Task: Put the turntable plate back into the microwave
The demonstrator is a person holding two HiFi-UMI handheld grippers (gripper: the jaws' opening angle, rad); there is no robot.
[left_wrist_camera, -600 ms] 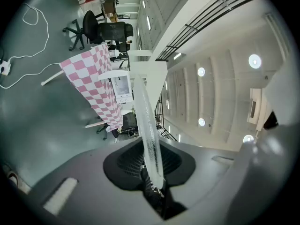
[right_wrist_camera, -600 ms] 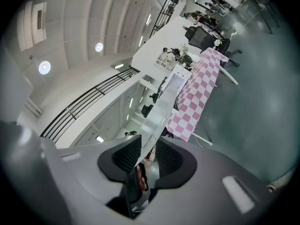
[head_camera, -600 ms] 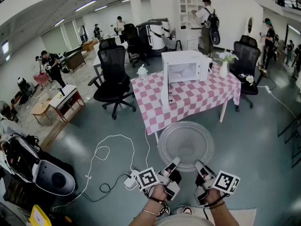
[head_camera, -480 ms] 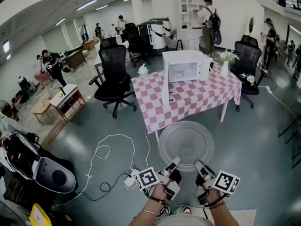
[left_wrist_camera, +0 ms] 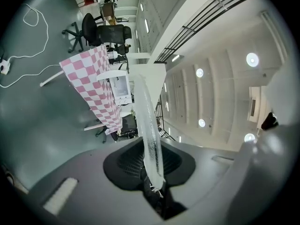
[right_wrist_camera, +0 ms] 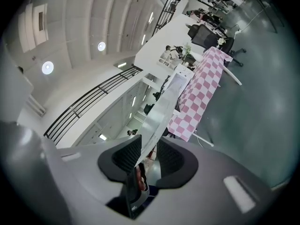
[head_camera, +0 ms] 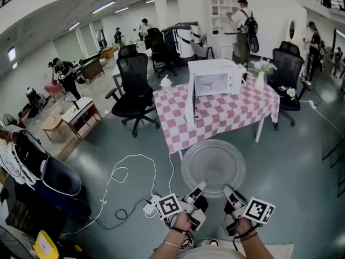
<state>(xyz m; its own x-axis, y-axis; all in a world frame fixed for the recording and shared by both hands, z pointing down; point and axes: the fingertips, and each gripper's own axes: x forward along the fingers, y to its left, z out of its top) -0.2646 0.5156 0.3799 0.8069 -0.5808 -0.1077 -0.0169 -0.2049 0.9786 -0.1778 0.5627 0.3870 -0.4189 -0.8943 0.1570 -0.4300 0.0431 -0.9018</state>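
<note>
In the head view a clear glass turntable plate (head_camera: 213,167) hangs level in front of me, above the floor. My left gripper (head_camera: 200,188) is shut on its near rim at the left. My right gripper (head_camera: 227,190) is shut on the near rim at the right. In the left gripper view the plate (left_wrist_camera: 146,121) runs edge-on between the jaws; in the right gripper view the plate (right_wrist_camera: 161,110) does the same. The white microwave (head_camera: 212,76) stands on a table with a pink checked cloth (head_camera: 215,114), its door (head_camera: 190,106) swung open toward me.
A black office chair (head_camera: 133,94) stands left of the table, another chair (head_camera: 284,67) at its right. A white cable and power strip (head_camera: 132,183) lie on the floor at the left. A vase with flowers (head_camera: 261,74) sits at the table's right end. People stand in the background.
The grippers and plate keep their place in the view. The table, microwave and room have shifted slightly right and down in the head view as I move.
</note>
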